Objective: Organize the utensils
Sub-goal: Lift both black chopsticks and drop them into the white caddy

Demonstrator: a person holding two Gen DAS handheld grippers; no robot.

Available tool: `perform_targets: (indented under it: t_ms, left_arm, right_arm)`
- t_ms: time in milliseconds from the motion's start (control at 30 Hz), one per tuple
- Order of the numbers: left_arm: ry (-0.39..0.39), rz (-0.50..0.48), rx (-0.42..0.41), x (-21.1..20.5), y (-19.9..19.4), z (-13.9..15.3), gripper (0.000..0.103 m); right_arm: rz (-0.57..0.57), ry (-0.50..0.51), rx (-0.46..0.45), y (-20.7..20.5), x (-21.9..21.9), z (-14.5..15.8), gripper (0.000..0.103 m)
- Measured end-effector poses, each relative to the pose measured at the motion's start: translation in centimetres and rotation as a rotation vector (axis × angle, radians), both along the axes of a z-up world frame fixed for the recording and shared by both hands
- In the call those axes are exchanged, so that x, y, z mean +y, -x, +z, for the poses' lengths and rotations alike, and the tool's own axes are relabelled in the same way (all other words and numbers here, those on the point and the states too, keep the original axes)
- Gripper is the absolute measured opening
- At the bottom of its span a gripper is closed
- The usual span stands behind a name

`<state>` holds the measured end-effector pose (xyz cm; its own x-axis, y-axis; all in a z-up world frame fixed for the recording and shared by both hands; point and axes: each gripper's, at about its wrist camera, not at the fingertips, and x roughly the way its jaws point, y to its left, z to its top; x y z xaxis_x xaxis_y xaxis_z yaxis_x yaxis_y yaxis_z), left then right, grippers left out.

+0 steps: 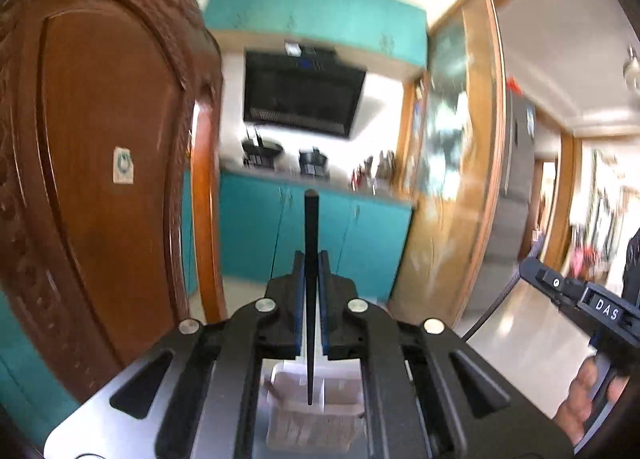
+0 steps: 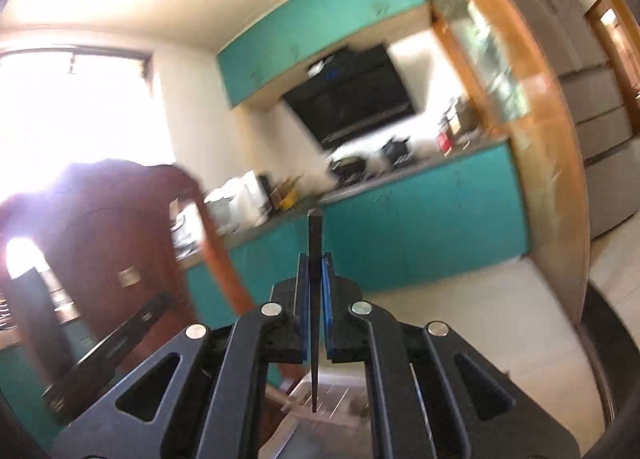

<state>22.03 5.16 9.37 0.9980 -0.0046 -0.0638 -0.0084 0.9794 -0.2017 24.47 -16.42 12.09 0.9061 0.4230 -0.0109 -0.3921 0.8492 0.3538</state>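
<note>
A kitchen is seen from both wrist cameras, with motion blur over much of it. A carved brown wooden door point(image 1: 100, 163) fills the left side of the left view, and teal base cabinets point(image 1: 312, 235) run under a counter on which dark pots point(image 1: 262, 153) stand below a black range hood point(image 1: 304, 93). A steel refrigerator point(image 2: 592, 99) is seen at the right in the right view. The left gripper point(image 1: 311, 271) is held level and is closed on a black chopstick point(image 1: 311, 299), which stands upright between the blue pads, thick end up. The right gripper point(image 2: 316, 279) is likewise clamped on a second black chopstick point(image 2: 315, 311), also upright. Below each chopstick's tip a pale plastic container point(image 1: 312, 415) is seen, blurred. A hand point(image 1: 588, 395) on the other gripper's handle is visible at the lower right of the left view.
</note>
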Motion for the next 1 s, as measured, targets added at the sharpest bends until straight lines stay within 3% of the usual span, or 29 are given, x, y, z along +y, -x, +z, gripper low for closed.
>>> perform_targets:
  t_ms: [100,300,567,667,733,867,933,1000]
  left_arm:
    - [0.022,0.039,0.000,0.0,-1.6,-1.2,0.007]
    - [-0.004,0.043,0.136,-0.8,-5.7,-4.7,0.007]
    - [-0.027,0.049,0.234,-1.3,-8.0,-6.9,0.007]
    - [-0.026,0.048,0.234,-1.3,-7.3,-6.8,0.021]
    - [-0.035,0.056,0.220,-1.3,-6.5,-6.5,0.032]
    - [-0.095,0.072,0.198,-1.9,-4.2,-6.1,0.045]
    - [-0.128,0.082,0.193,-2.4,-2.4,-6.2,0.057]
    - [-0.148,0.084,0.193,-2.8,-0.4,-6.3,0.063]
  right_arm:
    - [-0.060,0.072,0.014,-2.2,2.0,-2.2,0.007]
    - [-0.035,0.174,0.133,-5.7,4.0,-6.0,0.007]
    - [-0.020,0.256,0.152,-5.0,6.2,-7.4,0.010]
    - [-0.024,0.271,0.124,-4.0,6.2,-7.0,0.021]
    - [-0.027,0.275,0.096,-2.9,5.9,-6.4,0.036]
    - [-0.037,0.300,0.032,0.2,4.9,-5.2,0.049]
    - [-0.040,0.316,0.014,2.0,4.5,-5.1,0.055]
    - [-0.046,0.329,0.008,4.0,4.0,-5.2,0.067]
